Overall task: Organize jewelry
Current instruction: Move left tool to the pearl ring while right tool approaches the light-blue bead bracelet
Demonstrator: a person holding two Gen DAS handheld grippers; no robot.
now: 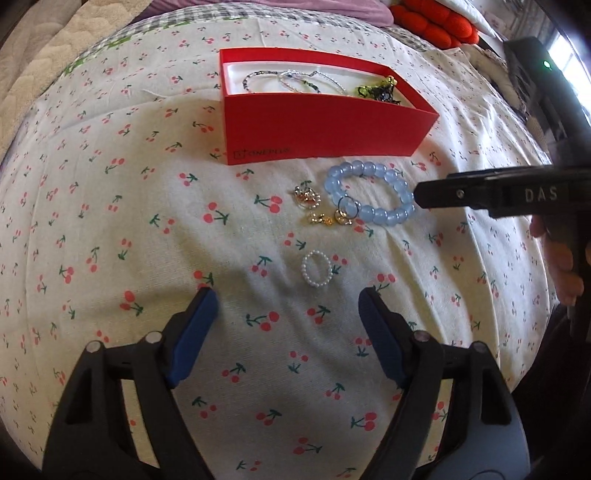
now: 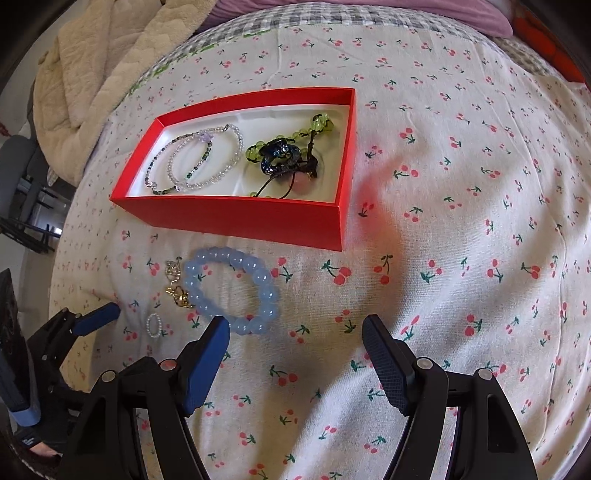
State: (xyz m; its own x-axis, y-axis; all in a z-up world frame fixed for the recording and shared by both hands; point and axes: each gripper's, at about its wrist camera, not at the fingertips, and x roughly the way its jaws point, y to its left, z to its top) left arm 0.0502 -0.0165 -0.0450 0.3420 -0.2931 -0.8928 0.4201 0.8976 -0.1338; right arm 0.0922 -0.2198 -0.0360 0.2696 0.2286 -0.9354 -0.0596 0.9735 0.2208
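A red box (image 1: pixel 314 125) (image 2: pixel 236 218) stands on the cherry-print sheet and holds thin beaded bracelets (image 2: pixel 199 158), a green bead string and a dark blue clip (image 2: pixel 279 158). In front of it lie a pale blue bead bracelet (image 1: pixel 369 216) (image 2: pixel 271 295), gold earrings (image 1: pixel 325 219) (image 2: pixel 181 295), a silver charm (image 1: pixel 306 195) and a small pearl ring (image 1: pixel 316 271) (image 2: pixel 154 325). My left gripper (image 1: pixel 288 295) is open, just short of the pearl ring. My right gripper (image 2: pixel 295 325) is open, its left finger touching or just over the blue bracelet's near edge. Neither holds anything.
A beige blanket (image 2: pixel 92 74) is heaped at the far left of the bed. Purple bedding (image 1: pixel 314 11) and an orange-red cushion (image 1: pixel 432 18) lie at the far side. The bed's left edge drops off toward furniture (image 2: pixel 26 192). Bare sheet (image 2: pixel 461 221) stretches right of the box.
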